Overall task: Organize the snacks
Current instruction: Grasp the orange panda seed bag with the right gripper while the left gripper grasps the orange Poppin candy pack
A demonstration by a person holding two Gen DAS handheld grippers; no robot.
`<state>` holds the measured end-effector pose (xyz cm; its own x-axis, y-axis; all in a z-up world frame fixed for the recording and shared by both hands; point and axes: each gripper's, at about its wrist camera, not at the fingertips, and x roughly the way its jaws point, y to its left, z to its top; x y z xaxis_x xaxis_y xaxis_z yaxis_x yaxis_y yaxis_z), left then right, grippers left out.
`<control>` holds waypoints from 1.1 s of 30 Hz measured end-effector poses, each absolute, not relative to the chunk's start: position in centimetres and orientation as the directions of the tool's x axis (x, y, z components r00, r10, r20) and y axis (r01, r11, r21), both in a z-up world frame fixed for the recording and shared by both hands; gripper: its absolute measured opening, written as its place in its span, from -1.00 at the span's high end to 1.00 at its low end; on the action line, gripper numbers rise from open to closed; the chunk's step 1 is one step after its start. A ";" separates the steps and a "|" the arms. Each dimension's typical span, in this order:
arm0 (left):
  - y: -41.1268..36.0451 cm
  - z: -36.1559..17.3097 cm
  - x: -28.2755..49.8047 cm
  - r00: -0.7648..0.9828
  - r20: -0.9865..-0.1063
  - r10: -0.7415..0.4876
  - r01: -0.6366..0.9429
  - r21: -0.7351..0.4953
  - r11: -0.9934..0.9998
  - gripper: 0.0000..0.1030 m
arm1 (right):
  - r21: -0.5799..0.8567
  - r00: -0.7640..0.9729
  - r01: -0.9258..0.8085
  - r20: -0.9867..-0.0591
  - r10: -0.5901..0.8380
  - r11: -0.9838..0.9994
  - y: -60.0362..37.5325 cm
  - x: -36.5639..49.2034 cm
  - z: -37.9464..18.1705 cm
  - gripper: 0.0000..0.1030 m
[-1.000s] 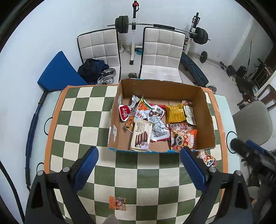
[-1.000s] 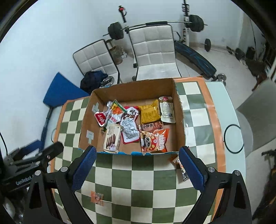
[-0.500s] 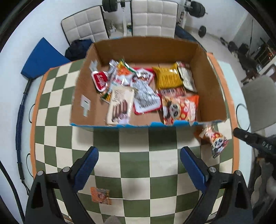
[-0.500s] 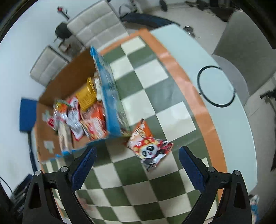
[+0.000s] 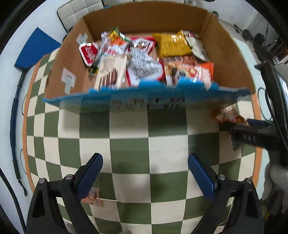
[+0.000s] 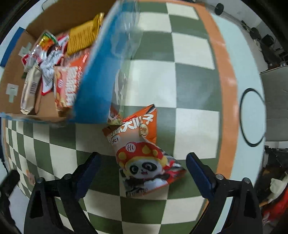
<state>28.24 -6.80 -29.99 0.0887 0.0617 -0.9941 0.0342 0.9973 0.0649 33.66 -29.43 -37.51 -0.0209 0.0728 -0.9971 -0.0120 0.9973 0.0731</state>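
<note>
**Ana:** Grippers both sit much lower over the desk (image 5: 162, 144) than a second ago; the cardboard box (image 5: 232, 59) now fills the top of the left view.

**Ben:** And the right gripper (image 6: 142, 162)?

**Ana:** It has swung off the box and come down over the panda snack bag (image 6: 144, 153), which lies on the checked cloth just beside the box's blue corner. Its jaws have just been closing, but they stand spread, one on each side of the bag, pads not touching it.

**Ben:** So the bag isn't held yet.

**Ana:** No. I'd judge the pinch is next, then a lift into the box, where the other snacks already lie.

**Ben:** The left gripper (image 5: 145, 172)?

**Ana:** Spread wide over bare cloth, nothing between the jaws. A small orange packet (image 5: 92, 196) lies loose by its left finger, still outside the box.

**Ben:** The room?

**Ana:** Green-and-cream checked cloth with an orange border on a pale desk, a white padded chair (image 5: 72, 10) and a blue mat (image 5: 36, 48) beyond. The left view is blurred.
</note>
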 end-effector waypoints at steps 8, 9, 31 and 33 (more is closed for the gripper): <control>-4.4 -32.1 26.2 0.006 -1.000 0.026 -0.031 0.026 0.999 -0.88 | 0.079 -0.022 0.029 -0.997 0.080 0.996 -29.4 32.1 -38.7 0.01; -3.5 -32.2 25.7 -0.010 -1.000 0.010 -0.058 0.010 0.998 -0.88 | 0.088 -0.023 0.034 -0.996 0.089 0.996 -29.3 31.4 -38.6 0.02; 15.9 -41.4 17.5 -0.275 -0.913 -0.301 -0.777 0.027 0.629 -0.24 | 0.231 -0.029 -0.186 -0.973 0.230 0.955 -13.6 25.2 -36.3 0.04; 15.7 -41.0 17.9 -0.262 -0.924 -0.279 -0.776 0.031 0.629 -0.06 | 0.234 -0.024 -0.182 -0.972 0.234 0.955 -13.5 25.3 -36.1 0.04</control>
